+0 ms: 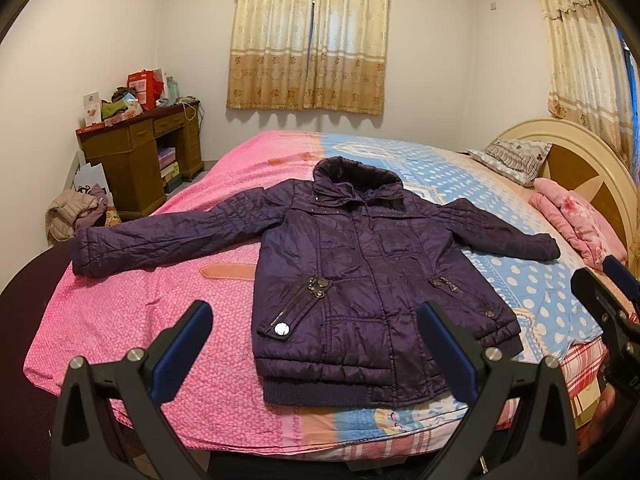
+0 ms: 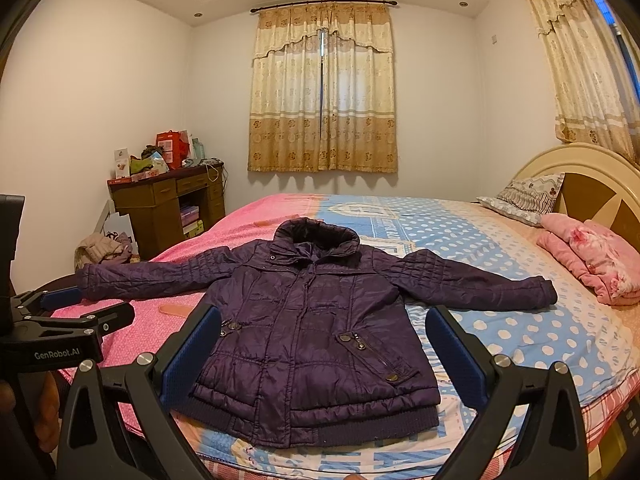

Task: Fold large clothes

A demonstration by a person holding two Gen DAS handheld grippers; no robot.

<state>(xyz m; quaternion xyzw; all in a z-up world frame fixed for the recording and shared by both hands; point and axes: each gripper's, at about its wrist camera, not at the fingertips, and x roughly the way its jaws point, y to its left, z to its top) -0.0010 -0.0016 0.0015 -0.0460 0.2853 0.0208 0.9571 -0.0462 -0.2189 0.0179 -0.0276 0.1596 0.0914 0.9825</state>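
A dark purple quilted jacket (image 1: 360, 264) lies flat and face up on the bed, both sleeves spread out, hem toward me; it also shows in the right wrist view (image 2: 316, 328). My left gripper (image 1: 316, 348) is open and empty, held above the bed's near edge just short of the hem. My right gripper (image 2: 322, 348) is open and empty, also just short of the hem. The right gripper shows at the right edge of the left wrist view (image 1: 608, 292). The left gripper shows at the left edge of the right wrist view (image 2: 80, 308).
The bed (image 1: 120, 312) has a pink and blue sheet. A folded pink blanket (image 2: 596, 260) and a pillow (image 2: 524, 198) lie by the headboard at right. A cluttered wooden desk (image 2: 168, 204) and a pile of clothes (image 2: 104, 250) stand at far left.
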